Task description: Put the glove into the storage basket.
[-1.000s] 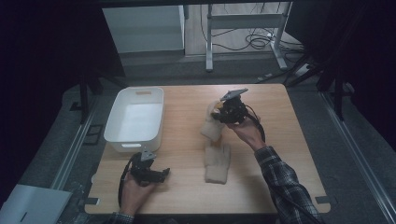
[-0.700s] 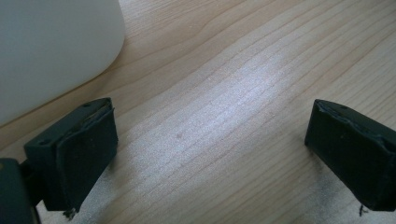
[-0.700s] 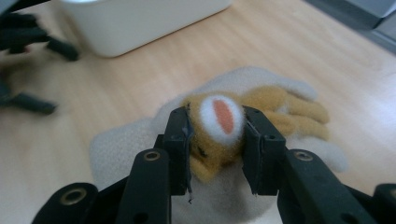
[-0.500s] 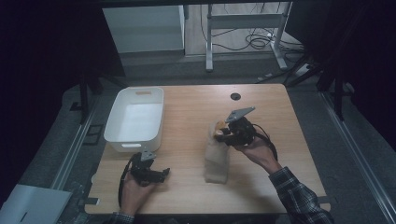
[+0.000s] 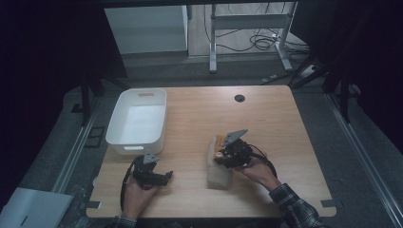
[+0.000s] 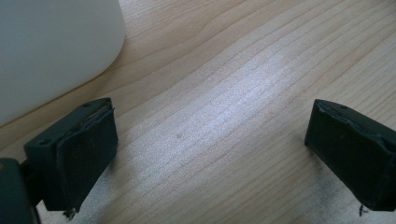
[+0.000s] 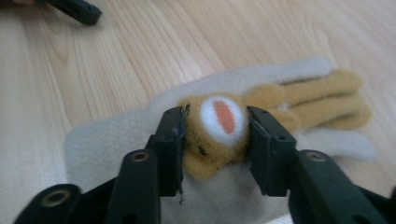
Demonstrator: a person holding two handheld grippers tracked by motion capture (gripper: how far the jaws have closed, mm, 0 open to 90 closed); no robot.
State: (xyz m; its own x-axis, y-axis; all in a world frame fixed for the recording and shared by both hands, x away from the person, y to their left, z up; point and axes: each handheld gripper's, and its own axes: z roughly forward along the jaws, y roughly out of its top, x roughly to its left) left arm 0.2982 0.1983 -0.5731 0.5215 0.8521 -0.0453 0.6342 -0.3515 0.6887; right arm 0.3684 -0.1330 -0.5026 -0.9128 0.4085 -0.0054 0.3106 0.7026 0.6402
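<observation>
A dim room surrounds the lit wooden counter, which stands on grey floor. Behind it are a white cabinet and a metal desk frame with tangled cables.

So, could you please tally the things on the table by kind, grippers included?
Grippers: 2 (left gripper, right gripper)
White bins: 1 (bin)
Cream cloths: 1 (cloth)
Plush toys: 1 (toy)
Total: 5
</observation>
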